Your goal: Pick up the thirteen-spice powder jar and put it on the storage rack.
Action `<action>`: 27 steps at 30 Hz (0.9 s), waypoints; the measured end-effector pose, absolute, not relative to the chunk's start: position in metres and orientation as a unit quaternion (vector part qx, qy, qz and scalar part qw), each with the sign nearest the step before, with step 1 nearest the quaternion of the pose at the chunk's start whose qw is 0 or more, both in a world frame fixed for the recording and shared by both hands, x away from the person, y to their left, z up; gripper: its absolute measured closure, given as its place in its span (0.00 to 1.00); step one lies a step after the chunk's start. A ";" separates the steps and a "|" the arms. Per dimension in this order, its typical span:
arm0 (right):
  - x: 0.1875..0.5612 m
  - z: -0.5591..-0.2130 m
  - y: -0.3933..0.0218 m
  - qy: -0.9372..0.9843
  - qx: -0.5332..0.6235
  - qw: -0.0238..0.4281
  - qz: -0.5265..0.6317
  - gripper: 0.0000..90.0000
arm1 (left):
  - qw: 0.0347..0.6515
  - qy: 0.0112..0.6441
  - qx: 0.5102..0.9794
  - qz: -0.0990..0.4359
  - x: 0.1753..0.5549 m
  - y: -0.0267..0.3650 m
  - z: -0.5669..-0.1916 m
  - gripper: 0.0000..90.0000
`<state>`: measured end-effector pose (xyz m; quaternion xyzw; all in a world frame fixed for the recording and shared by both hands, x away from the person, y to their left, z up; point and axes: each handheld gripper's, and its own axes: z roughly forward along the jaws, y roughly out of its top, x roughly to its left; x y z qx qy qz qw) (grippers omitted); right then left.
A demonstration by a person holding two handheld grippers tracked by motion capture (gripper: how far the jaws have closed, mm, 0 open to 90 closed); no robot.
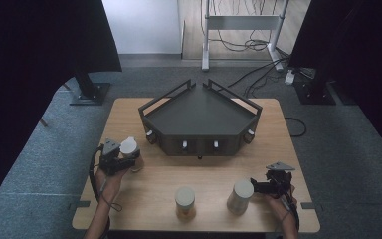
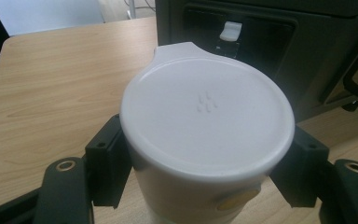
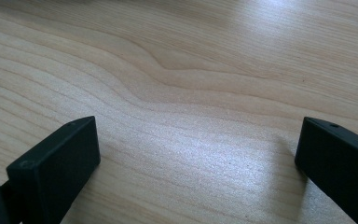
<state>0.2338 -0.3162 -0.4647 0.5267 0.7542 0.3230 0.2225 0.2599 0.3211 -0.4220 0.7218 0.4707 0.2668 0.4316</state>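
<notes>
— The lidded cup (image 2: 205,135) stands upright at the surface's (image 1: 144,184) left side, just in front of the dark tray's (image 1: 199,117) left corner. What has hold of it?

— The left gripper (image 1: 122,162). Seen from its own camera, its jaws press on the cup's wall from either side, just under the white lid's rim; they are clenched on it, the cup's long axis running straight up between them.

— And the right gripper (image 1: 258,187)?

— Low at the near right, jaws spread wide over bare wood, nothing between them. A second cup (image 1: 240,196) stands just beside it, towards the middle, and a third cup (image 1: 185,201) beyond that, both apart from the held one.

— Which hand is nearer the tray?

— The left, by my reckoning; the tray lies ahead of its jaws and to their right, so any lift would go that way.
</notes>
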 end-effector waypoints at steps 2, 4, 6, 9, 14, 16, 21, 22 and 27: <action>0.234 -0.465 -0.316 0.754 0.527 0.223 0.323 0.00 | 0.432 0.472 0.720 0.268 0.259 0.321 -0.422 0.34; 0.234 -0.465 -0.316 0.754 0.526 0.222 0.323 0.00 | 0.432 0.473 0.719 0.271 0.258 0.319 -0.423 0.34; 0.234 -0.465 -0.316 0.754 0.527 0.222 0.323 0.00 | 0.431 0.474 0.718 0.272 0.258 0.318 -0.423 0.34; 0.234 -0.465 -0.316 0.754 0.526 0.222 0.323 0.00 | 0.432 0.475 0.717 0.273 0.258 0.318 -0.423 0.34; 0.234 -0.465 -0.316 0.754 0.527 0.222 0.323 0.00 | 0.433 0.479 0.714 0.270 0.258 0.318 -0.423 0.34; 0.234 -0.465 -0.316 0.754 0.527 0.222 0.323 0.00 | 0.437 0.480 0.713 0.265 0.258 0.320 -0.423 0.34; 0.234 -0.465 -0.316 0.754 0.527 0.223 0.323 0.00 | 0.438 0.475 0.717 0.261 0.258 0.319 -0.423 0.34; 0.234 -0.465 -0.316 0.754 0.527 0.222 0.323 0.00 | 0.439 0.475 0.717 0.261 0.258 0.319 -0.423 0.34; 0.234 -0.465 -0.316 0.754 0.526 0.222 0.323 0.00 | 0.439 0.471 0.719 0.263 0.257 0.317 -0.422 0.34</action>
